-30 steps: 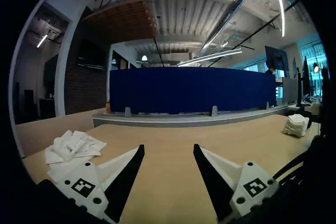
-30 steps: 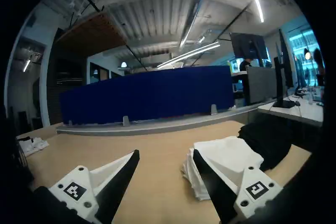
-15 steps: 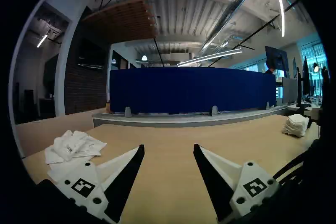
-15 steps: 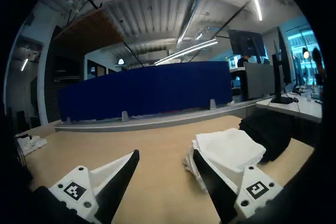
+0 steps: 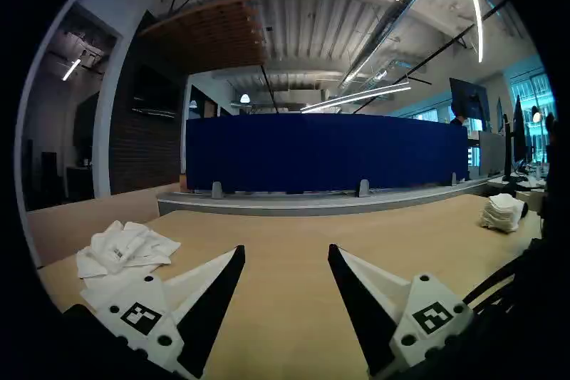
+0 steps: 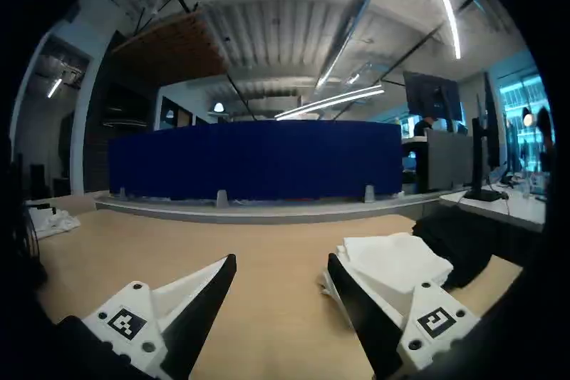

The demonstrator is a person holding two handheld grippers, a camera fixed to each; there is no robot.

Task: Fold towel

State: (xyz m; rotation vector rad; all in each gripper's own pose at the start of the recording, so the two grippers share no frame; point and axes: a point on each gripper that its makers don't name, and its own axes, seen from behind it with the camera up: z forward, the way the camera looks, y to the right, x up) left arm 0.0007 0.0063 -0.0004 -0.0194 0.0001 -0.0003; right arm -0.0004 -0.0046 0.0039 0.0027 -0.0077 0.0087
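A loose heap of crumpled white towels [image 5: 122, 252] lies on the wooden table [image 5: 299, 237] at the left in the left gripper view, just beyond the left finger. My left gripper [image 5: 285, 276] hangs open over bare wood. A neat stack of folded white towels [image 6: 395, 266] sits at the right in the right gripper view, partly behind the right finger. My right gripper [image 6: 281, 284] is open, holding nothing. The folded stack [image 5: 503, 212] appears far right in the left gripper view, and the crumpled heap [image 6: 51, 221] far left in the right gripper view.
A black cloth bundle [image 6: 459, 244] rests right of the folded stack. A blue divider panel [image 5: 320, 152] on a grey rail closes off the table's far edge. Desks with monitors [image 6: 491, 187] stand to the right. Bare wood lies between the two towel piles.
The right gripper's view has swung and levelled, so the folded stack sits slightly farther right and the divider looks straighter. The left gripper has stayed put.
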